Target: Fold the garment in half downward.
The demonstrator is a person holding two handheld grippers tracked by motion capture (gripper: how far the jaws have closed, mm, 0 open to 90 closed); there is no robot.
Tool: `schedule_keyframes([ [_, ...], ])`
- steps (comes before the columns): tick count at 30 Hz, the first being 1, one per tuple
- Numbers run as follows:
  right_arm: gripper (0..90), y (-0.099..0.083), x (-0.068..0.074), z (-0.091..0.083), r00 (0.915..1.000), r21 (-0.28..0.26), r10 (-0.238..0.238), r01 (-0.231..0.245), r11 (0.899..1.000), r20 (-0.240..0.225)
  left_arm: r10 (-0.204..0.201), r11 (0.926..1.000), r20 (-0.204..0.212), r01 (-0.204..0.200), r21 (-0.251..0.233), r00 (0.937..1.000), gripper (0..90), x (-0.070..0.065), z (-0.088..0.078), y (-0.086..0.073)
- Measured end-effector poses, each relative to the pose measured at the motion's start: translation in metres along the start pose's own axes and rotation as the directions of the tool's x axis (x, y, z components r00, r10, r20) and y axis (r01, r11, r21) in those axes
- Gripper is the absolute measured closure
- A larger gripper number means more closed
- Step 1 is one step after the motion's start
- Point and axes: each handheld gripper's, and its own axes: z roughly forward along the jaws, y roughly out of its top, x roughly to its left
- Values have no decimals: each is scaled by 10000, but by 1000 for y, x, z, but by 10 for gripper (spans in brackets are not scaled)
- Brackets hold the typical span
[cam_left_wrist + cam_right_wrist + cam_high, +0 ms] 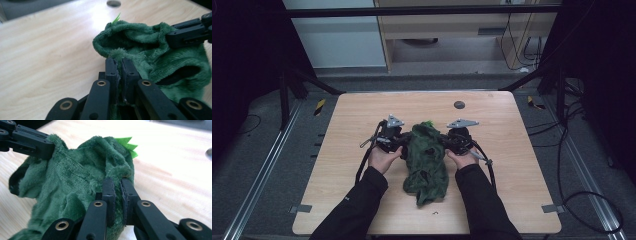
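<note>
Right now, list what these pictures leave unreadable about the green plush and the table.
- Green plush garment: its shape is unclear in the high view, because it lies crumpled.
- Its lower end: cut off by the bottom edge in the left gripper view, behind the left gripper.
- Dark round spot on the table: too small to identify.
- Small dark speck near the front edge: too small.

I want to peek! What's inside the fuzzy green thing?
The fuzzy green thing gapes open at its top, showing more green plush lining. Deeper down is dark and covered by folds, so anything inside is hidden. Both hand-held grippers, left and right, pinch its edge.
</note>
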Motion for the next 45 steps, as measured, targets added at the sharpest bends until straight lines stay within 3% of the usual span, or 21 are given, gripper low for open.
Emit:
schedule_keyframes([
  [6,833,7,2,-13,9998,-399,-177,172,9991,-108,227,9985,169,-218,-505,9996,849,-7,-20,6],
  [9,832,6,9,-21,9981,-517,-587,576,9970,-203,530,9969,187,-519,-588,9984,849,-15,-28,1],
  [15,832,1,20,-32,9936,-794,-961,913,9927,-590,532,9958,473,-495,-765,9975,848,-24,-41,-16],
  [25,828,-17,37,-45,9812,-895,-1649,1561,9837,-1004,787,9959,811,-747,-512,9936,847,-39,-52,-43],
  [39,811,-55,44,-57,9785,-490,-1424,1365,9894,-1492,1228,9915,1198,-1271,288,9852,845,-56,-55,-80],
  [45,794,-70,47,-59,9782,-88,-1290,1293,9916,-1628,1198,9892,1400,-1301,669,9829,844,-60,-52,-93],
])
